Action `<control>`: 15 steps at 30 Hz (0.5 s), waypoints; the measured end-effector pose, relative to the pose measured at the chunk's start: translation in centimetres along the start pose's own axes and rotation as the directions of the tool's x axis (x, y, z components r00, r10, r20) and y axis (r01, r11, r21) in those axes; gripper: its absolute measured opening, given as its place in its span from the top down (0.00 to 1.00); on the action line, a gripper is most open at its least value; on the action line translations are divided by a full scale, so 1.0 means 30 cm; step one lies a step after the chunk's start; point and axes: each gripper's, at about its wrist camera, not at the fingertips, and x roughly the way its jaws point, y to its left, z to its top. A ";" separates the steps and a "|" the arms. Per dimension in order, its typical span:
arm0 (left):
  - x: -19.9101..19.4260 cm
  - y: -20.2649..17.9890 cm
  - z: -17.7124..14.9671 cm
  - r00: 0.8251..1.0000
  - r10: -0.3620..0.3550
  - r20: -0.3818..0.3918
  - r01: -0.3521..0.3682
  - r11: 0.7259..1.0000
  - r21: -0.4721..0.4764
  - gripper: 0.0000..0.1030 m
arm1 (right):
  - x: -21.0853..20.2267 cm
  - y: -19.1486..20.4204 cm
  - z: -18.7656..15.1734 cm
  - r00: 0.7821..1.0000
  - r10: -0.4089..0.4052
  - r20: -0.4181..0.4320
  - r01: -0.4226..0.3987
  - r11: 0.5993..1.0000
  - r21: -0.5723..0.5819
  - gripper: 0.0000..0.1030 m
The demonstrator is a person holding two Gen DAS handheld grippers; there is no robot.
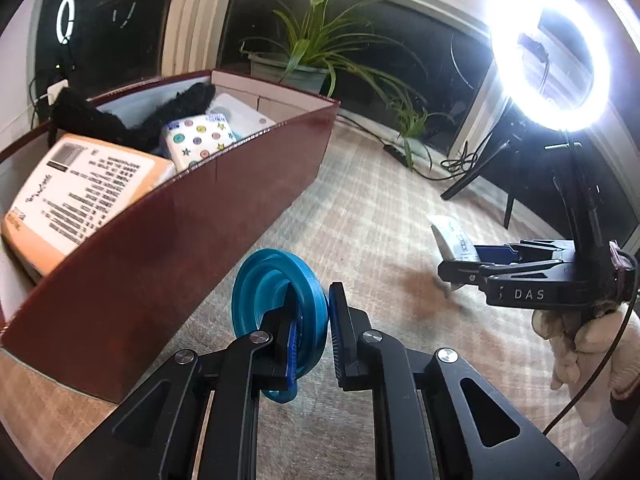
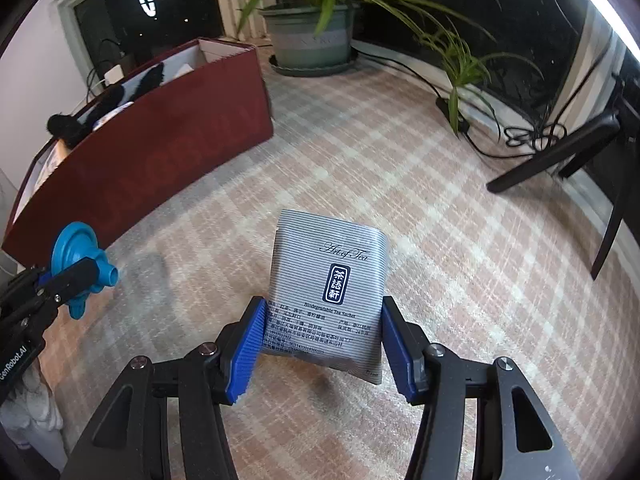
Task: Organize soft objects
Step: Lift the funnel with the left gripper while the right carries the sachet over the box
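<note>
Currently: my left hand-held gripper (image 1: pixel 310 332) pinches the blue funnel (image 1: pixel 276 300) beside the red box (image 1: pixel 160 240); my right hand-held gripper (image 2: pixel 322 340) clamps the tea sachet (image 2: pixel 328 292) by its edges above the worktop (image 2: pixel 440 220). I keep both squeezes gentle, carrying boxward.

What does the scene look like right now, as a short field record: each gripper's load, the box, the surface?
left gripper: shut on a collapsible blue silicone funnel, held off the cloth
right gripper: shut on a silver striped tea sachet, gripped by its side edges
dark red cardboard box: open; holds a black fuzzy item, a button-print packet and an orange labelled pack
surface: beige plaid cloth
</note>
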 end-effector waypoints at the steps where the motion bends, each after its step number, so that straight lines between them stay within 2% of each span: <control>1: -0.005 0.001 0.001 1.000 -0.006 0.004 0.006 1.000 -0.003 0.88 | -0.008 0.008 -0.001 1.000 0.000 0.005 0.000 1.000 -0.008 0.50; 9: -0.062 0.004 0.024 0.999 -0.036 0.034 0.037 0.999 -0.035 0.88 | -0.051 0.047 0.022 0.999 0.027 0.035 -0.026 0.999 -0.028 0.50; 15: -0.156 -0.016 0.101 0.995 -0.064 0.082 0.065 0.998 -0.005 0.88 | -0.136 0.080 0.098 0.994 0.060 0.096 -0.056 0.997 -0.049 0.50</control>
